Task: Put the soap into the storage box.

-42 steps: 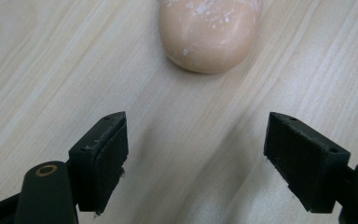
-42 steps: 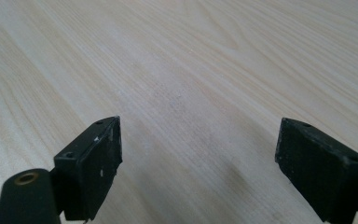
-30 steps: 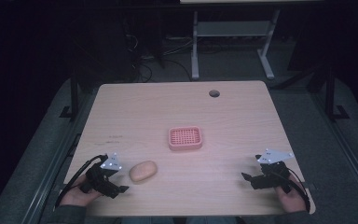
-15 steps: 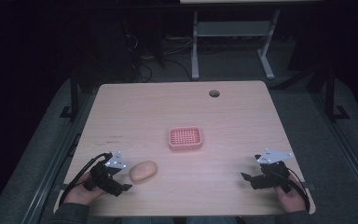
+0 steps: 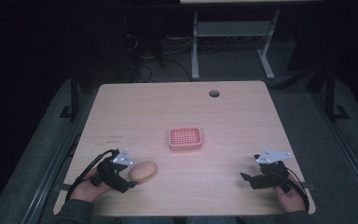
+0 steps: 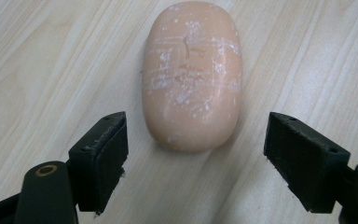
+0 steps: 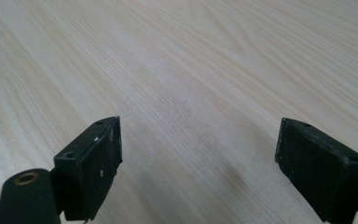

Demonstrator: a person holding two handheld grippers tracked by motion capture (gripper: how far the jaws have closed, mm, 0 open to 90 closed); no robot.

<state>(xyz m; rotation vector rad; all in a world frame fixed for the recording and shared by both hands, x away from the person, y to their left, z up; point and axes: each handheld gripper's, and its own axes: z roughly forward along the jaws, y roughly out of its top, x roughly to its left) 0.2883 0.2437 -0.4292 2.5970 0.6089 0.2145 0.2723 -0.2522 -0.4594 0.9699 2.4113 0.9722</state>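
As its jaws stand apart, left tool [image 6: 193,154] faces soap bar [image 6: 192,74] | untouched

From my remote station, a light wood-grain table [image 5: 135,107] with rounded corners and a round cable hole [image 5: 214,93] near its far edge stands on grey carpet [image 5: 298,100] in a dim room. Beyond it I see the white legs of a second desk [image 5: 265,60], a tangle of cables [image 5: 154,56] on the floor, and darkness swallowing both sides.
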